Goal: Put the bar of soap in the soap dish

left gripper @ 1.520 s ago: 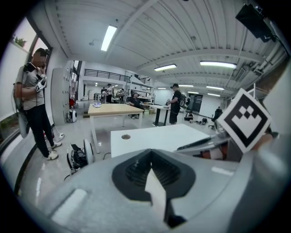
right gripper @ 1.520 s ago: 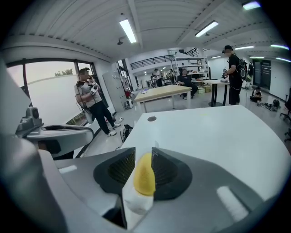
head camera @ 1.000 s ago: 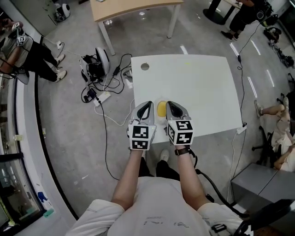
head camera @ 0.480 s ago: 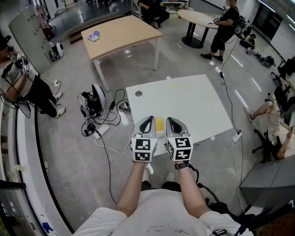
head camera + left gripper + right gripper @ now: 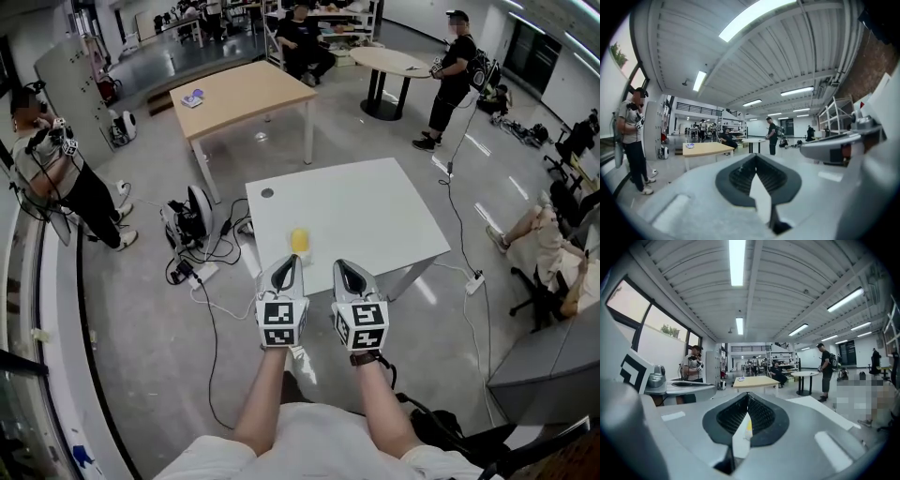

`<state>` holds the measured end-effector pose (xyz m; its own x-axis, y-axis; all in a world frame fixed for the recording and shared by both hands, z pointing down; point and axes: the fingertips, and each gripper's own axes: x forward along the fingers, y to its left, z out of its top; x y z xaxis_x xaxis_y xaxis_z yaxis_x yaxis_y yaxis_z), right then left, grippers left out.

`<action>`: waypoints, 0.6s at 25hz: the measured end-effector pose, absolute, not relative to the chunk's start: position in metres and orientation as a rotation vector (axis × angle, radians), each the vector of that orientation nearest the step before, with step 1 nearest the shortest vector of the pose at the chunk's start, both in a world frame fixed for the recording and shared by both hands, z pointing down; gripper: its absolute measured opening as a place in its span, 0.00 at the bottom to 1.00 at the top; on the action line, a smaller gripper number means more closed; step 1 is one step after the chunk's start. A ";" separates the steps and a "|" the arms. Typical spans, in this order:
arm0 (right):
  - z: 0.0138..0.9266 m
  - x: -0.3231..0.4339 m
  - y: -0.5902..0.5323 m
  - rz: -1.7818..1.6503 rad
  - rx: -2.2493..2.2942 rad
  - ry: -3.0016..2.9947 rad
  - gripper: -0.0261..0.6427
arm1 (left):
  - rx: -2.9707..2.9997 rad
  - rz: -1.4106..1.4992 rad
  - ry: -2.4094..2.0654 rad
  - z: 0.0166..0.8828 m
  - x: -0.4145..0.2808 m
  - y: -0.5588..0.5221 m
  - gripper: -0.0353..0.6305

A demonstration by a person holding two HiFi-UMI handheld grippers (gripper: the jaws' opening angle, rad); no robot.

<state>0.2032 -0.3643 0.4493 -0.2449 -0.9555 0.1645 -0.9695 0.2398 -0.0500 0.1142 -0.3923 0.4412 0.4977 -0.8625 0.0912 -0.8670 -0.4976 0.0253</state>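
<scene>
Grippers withdrawn from table, soap left on the surface

**Head view.** Both tools have risen and pulled back toward the person since the earlier frames. The left gripper (image 5: 287,265) and the right gripper (image 5: 346,271) are now level, side by side, at the near edge of the white table (image 5: 375,211). Earlier, the yellow bar of soap (image 5: 299,240) lay between the two grippers. It now lies on the table ahead of them, near the front edge, and neither gripper touches it. A soap dish under it cannot be made out at this size. The camera has also tilted up, so more of the room is in view. Beyond the white table stand a wooden table (image 5: 244,94) and a round table (image 5: 394,61). A bundle of cables (image 5: 202,248) lies on the floor to the left of the white table. People stand at the far left and by the round table. Nothing lies between the grippers and the soap.

**Left gripper view.** The jaws are closed tip to tip with nothing between them. The wooden table shows beyond the tips.

**Right gripper view.** The jaws are fully closed and empty. A yellow sliver of the soap shows through the slit below the tips.
</scene>
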 end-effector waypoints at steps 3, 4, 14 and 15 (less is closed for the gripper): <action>0.472 0.230 -0.310 0.351 1.899 -2.380 0.05 | 2.660 0.177 -1.531 0.470 0.135 -0.336 0.05; 0.480 0.237 -0.297 0.392 1.896 -2.371 0.05 | 2.664 0.207 -1.515 0.476 0.145 -0.321 0.05; 0.431 0.240 -0.249 0.203 1.917 -2.403 0.05 | 2.769 0.113 -1.527 0.418 0.164 -0.277 0.05; 0.425 0.239 -0.248 0.183 1.922 -2.399 0.05 | 2.767 0.093 -1.536 0.413 0.160 -0.277 0.05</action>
<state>0.2388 -0.2478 0.4248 -0.2198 -0.9678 0.1227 -0.9752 0.2147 -0.0537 0.1598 -0.2766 0.4128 0.5276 -0.8485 0.0398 -0.8471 -0.5291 -0.0495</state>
